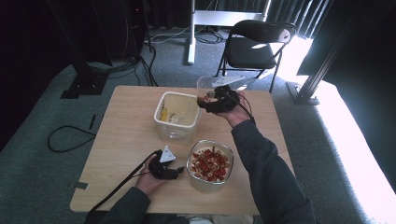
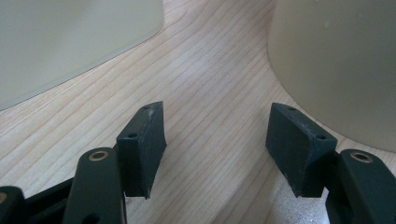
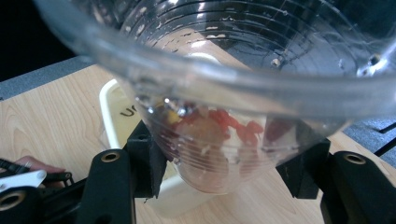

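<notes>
While the left claw (image 2: 215, 149) rests open and empty, the right claw (image 3: 233, 168) grips a clear cup (image 3: 224, 84).

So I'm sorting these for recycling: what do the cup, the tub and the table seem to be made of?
Cup: likely clear thin plastic, glossy; the contents show through its ridged wall. Tub: looks like cloudy, translucent plastic with a white rim. Table: pale wood or wood-look laminate, matte, with visible grain lines.

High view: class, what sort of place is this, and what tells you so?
Probably a recording studio or lab, not a kitchen: dark curtains all round, floor cables on grey carpet, a folding chair, one small wooden table.
</notes>
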Tool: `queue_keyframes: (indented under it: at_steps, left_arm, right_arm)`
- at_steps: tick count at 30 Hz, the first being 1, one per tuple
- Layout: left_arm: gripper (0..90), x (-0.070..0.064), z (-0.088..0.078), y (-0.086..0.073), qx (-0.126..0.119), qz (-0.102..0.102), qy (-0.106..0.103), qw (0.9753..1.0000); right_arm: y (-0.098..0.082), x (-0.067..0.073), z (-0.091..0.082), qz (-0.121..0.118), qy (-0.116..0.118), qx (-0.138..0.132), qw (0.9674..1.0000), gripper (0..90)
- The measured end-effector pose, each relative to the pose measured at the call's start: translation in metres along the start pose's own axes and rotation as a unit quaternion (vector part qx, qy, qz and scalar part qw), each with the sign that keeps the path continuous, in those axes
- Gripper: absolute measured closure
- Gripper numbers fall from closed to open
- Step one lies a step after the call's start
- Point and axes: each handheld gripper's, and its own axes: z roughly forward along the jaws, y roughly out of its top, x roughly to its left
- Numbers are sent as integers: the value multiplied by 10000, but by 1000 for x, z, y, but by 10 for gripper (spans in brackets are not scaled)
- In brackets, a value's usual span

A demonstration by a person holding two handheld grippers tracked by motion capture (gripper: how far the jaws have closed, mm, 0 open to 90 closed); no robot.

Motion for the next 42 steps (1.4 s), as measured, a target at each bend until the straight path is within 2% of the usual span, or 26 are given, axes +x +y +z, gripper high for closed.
queue_keyframes:
  at_steps: [9, 17, 42]
  left_arm:
    - [382, 0, 0, 0, 3, 9, -3, 10000]
    - [381, 0, 0, 0, 9, 22, -15, 10000]
    - [381, 0, 0, 0, 2, 17, -21, 10000]
  right_arm:
    - [13, 6, 25, -95, 136, 115, 9998, 412]
    - [23, 9, 43, 19, 296, 163, 9994, 410]
    - [60, 21, 74, 102, 492, 235, 9985, 397]
